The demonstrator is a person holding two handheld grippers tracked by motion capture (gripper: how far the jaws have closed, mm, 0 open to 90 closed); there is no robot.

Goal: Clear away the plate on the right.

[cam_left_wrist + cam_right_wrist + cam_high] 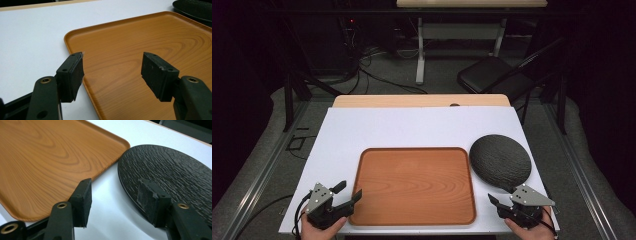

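A wood-grain orange tray [412, 150] lies empty at the front middle of the white tabletop [412, 122]. To its right, close to the tray's far right corner, rests a round black textured plate [501, 161]. My left gripper [350, 191] is open at the tray's near left corner. In the left gripper view its jaws [113, 60] straddle the tray's left rim [75, 47], holding nothing. My right gripper [502, 196] is open by the plate's near edge. In the right gripper view the jaws [115, 186] span the gap between the tray [50, 152] and the plate [170, 170].
The white sheet covers a wooden table whose far edge [422, 100] shows. Beyond it stand a black folding chair [492, 75] and a desk leg [420, 55] on a grey floor with cables. The plate's corner [192, 8] appears in the left gripper view.
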